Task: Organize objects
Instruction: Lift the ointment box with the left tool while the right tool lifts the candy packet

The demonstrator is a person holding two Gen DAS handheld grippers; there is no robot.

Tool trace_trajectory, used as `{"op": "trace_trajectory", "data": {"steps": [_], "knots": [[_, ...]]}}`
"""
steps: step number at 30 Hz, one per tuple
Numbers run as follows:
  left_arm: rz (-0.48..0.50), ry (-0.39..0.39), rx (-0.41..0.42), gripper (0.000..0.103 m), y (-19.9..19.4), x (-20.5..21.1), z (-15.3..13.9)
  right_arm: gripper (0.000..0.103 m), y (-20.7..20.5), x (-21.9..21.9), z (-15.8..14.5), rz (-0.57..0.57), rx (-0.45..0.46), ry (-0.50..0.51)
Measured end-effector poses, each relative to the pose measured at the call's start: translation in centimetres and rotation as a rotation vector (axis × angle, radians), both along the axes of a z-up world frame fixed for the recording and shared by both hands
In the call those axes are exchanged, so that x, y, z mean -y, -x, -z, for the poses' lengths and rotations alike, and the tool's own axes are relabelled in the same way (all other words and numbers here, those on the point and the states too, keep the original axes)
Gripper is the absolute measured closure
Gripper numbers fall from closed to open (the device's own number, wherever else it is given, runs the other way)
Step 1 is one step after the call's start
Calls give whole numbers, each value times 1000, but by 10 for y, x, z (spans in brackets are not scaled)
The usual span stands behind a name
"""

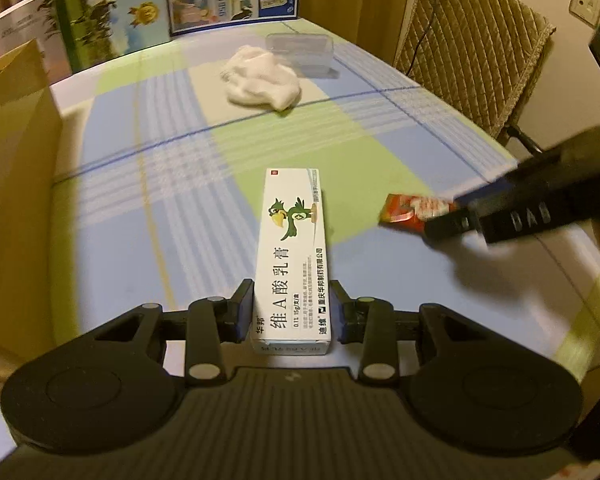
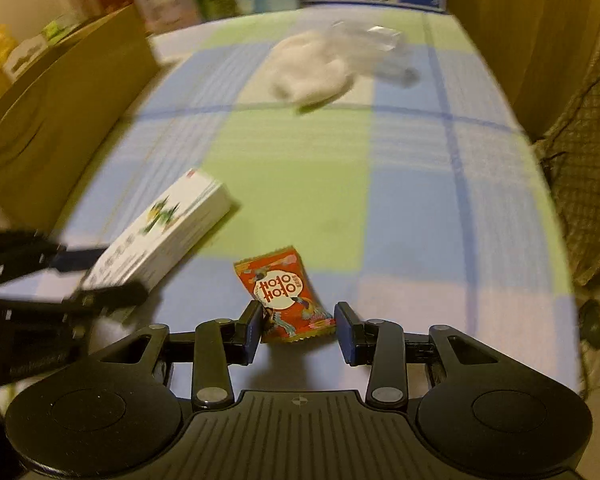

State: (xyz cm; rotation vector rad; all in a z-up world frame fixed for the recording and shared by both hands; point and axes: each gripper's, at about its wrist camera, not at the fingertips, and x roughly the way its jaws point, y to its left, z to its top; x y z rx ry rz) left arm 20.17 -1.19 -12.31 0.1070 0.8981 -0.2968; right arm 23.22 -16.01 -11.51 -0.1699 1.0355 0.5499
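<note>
Left wrist view: left gripper (image 1: 291,308) clamps white box (image 1: 294,256); right gripper (image 2: 298,326) sits slightly apart, red packet (image 2: 286,300) touching only its left pad.

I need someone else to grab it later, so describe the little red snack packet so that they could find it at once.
Start at the checked blue and green tablecloth. At its near edge sits the red snack packet, between the fingers of the right claw. Unlike the long white ointment box to its left, it is small, crinkly and red with a white circle.
</note>
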Motion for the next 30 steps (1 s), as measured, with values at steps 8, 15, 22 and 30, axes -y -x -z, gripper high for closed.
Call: {"op": "trace_trajectory", "data": {"steps": [8, 15, 22, 30], "knots": [[-20, 14, 51, 63, 19, -22, -10, 46, 12, -13, -1, -75, 88, 22], [-28, 42, 57, 61, 15, -25, -11, 46, 4, -20, 13, -130, 98, 52], [28, -4, 67, 60, 4, -11, -7, 65, 6, -25, 13, -153, 103, 56], [55, -44, 50, 61, -16, -3, -1, 76, 4, -22, 12, -119, 83, 36]]}}
